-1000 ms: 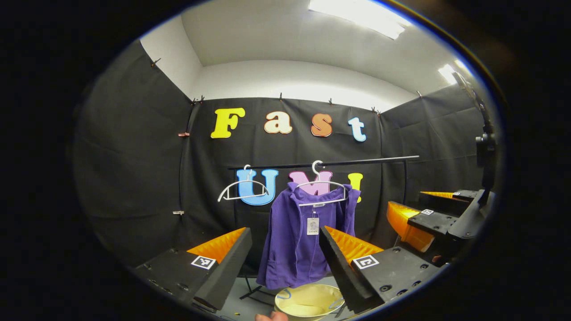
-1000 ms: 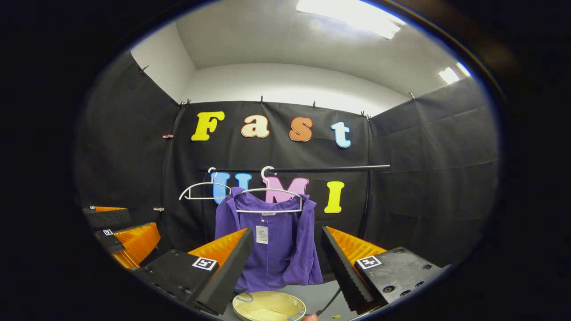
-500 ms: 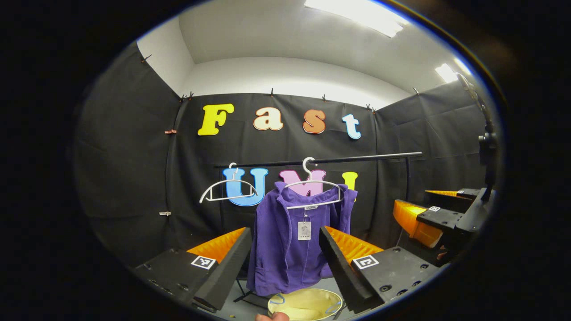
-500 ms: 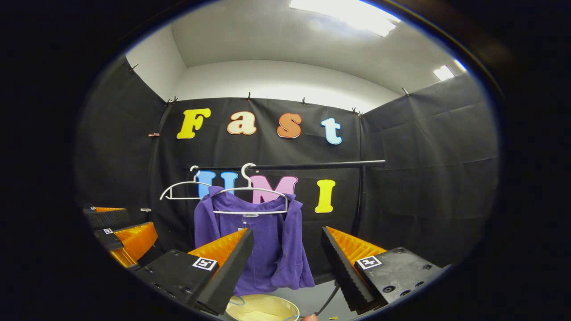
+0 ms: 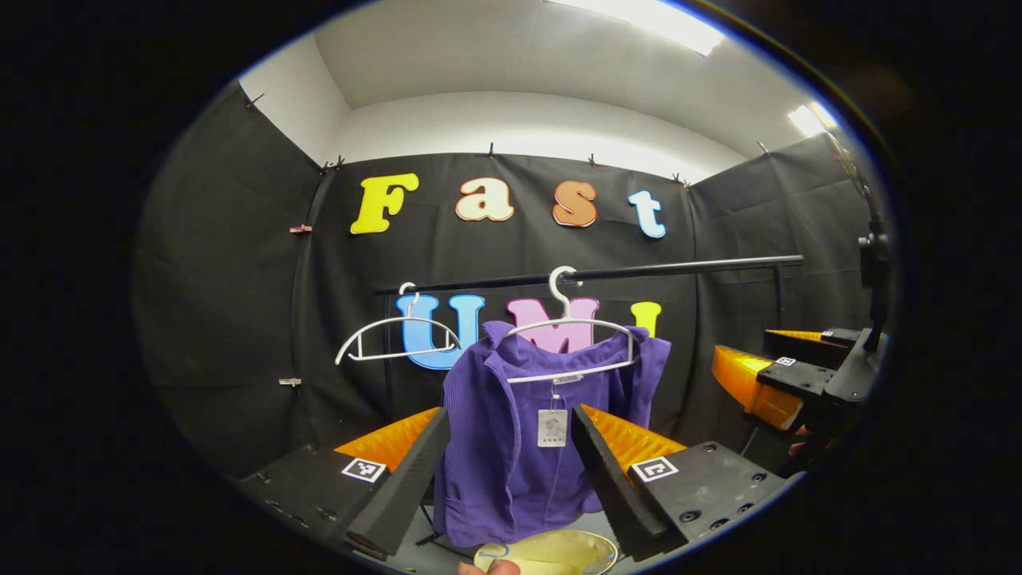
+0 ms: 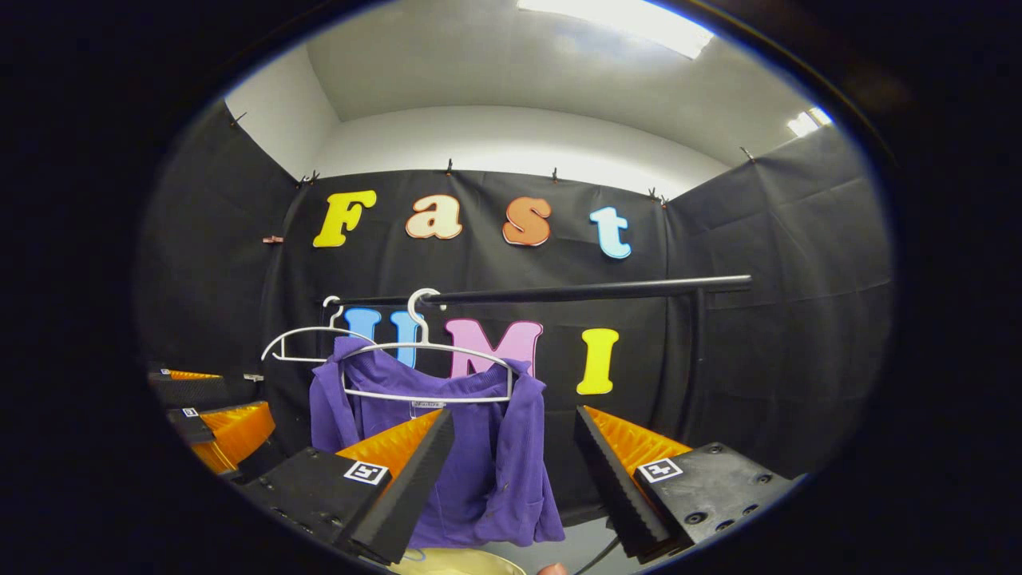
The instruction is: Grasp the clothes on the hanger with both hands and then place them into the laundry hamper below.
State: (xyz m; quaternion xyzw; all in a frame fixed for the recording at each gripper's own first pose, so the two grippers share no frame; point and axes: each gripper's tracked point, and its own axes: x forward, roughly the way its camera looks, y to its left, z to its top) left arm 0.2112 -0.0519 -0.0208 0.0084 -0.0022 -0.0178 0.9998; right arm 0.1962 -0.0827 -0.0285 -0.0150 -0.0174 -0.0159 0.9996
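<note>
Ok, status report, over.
Left gripper open, right gripper open, both short of the purple jacket. Jacket on its hanger. Hamper below. Nothing in the way.

purple garment: nearer, larger | hamper: lower in both views

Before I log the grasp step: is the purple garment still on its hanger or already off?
On. The purple garment hangs from the white hanger, hooked on the rail; both tongs open, short of it.

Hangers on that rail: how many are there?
2. An empty hanger hangs at the rail's left end; beside it, to the right, a second hanger carries the purple jacket. None looks hidden.
</note>
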